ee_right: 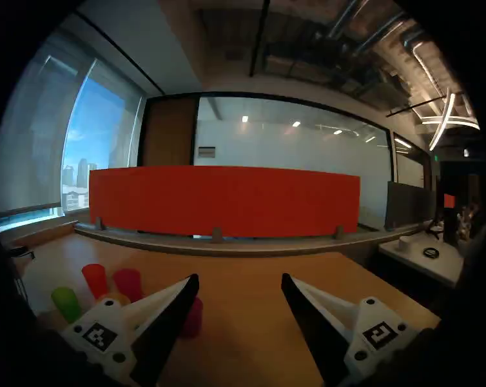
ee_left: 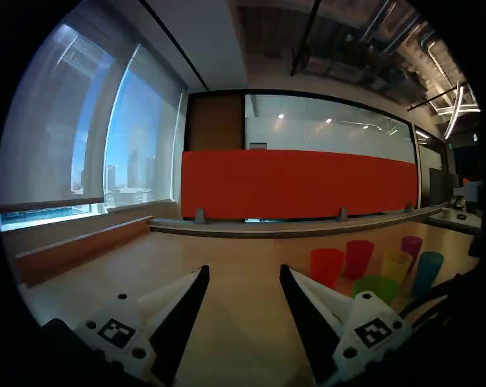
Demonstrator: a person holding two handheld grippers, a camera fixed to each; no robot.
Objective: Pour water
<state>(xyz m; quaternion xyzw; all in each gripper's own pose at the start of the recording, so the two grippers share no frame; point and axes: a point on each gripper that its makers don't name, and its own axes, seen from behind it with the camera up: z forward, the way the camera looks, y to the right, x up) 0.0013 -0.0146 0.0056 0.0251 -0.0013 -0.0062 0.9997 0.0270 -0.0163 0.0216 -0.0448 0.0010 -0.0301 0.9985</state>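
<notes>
I see the cluster of translucent coloured plastic cups standing on the light wooden table, in front of the long red divider panel. My left gripper and right gripper face that panel, fingers spread apart, holding nothing.

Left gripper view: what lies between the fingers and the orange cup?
Nothing; bare table separates left gripper and orange cup, seen in left gripper view.

The left gripper hangs with fingers spread above the wooden table, coloured cups clustered at four o'clock and a red divider at twelve o'clock.
</notes>
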